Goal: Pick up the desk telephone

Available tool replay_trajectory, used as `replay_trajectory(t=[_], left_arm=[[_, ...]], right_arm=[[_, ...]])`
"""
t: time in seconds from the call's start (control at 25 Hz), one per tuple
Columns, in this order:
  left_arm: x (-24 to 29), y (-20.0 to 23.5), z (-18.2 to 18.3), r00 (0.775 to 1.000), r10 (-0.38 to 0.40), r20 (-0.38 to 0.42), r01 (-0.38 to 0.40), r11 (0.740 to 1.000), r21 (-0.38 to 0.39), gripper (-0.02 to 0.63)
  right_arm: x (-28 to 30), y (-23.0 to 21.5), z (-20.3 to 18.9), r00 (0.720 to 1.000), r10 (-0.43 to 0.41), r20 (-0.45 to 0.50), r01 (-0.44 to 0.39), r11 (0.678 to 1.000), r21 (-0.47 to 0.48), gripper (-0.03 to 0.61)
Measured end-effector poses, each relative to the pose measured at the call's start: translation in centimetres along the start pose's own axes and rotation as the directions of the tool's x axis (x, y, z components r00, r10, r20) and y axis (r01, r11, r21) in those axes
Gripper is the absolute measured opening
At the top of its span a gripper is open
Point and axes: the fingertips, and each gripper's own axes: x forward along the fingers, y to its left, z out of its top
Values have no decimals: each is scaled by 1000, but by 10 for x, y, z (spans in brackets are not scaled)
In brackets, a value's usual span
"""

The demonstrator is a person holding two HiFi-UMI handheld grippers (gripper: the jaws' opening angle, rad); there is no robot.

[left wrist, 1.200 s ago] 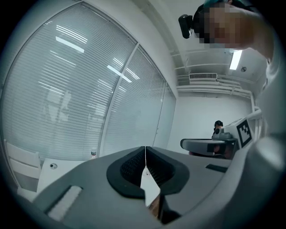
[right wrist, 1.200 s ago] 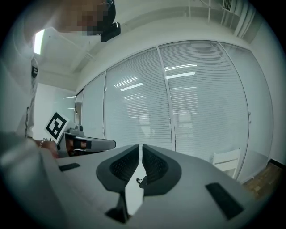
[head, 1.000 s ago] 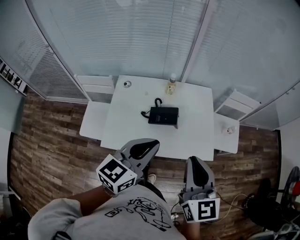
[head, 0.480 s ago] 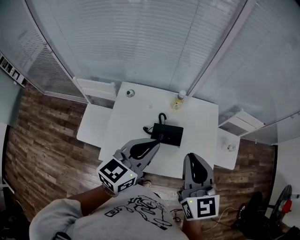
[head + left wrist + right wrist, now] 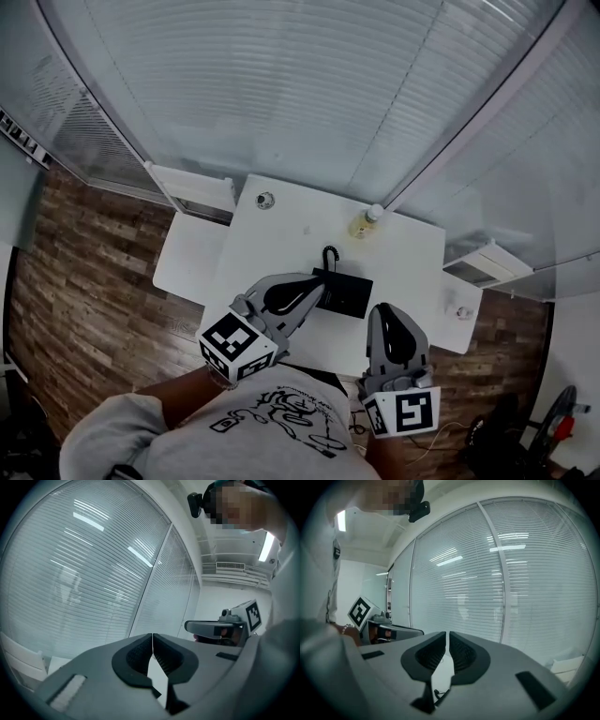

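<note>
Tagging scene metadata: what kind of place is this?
Probably an office or small meeting room: a white table with a black desk telephone, walls of slatted blinds behind glass, and a wood-plank floor.

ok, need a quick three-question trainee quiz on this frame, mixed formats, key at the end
1. True or false: the left tool is gripping the desk telephone.
2. Multiple choice: what stands on the table beyond the telephone, toward the blinds? A) a bottle B) a laptop C) a stack of books
3. Short answer: how do the jaws of the right tool stand, and is anything between them?

Key
1. False: its jaws are together with nothing between them, and the telephone lies on the table.
2. A
3. Together, nothing between them.
</note>
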Motion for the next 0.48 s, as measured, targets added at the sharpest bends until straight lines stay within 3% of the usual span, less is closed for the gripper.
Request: replay_trajectory(t=[0.48], left_arm=[[42,14,-19,997,40,-73,-43,998,-36,9]], right_arm=[[23,-40,-33,993,81,-84,-78,996,42,21]])
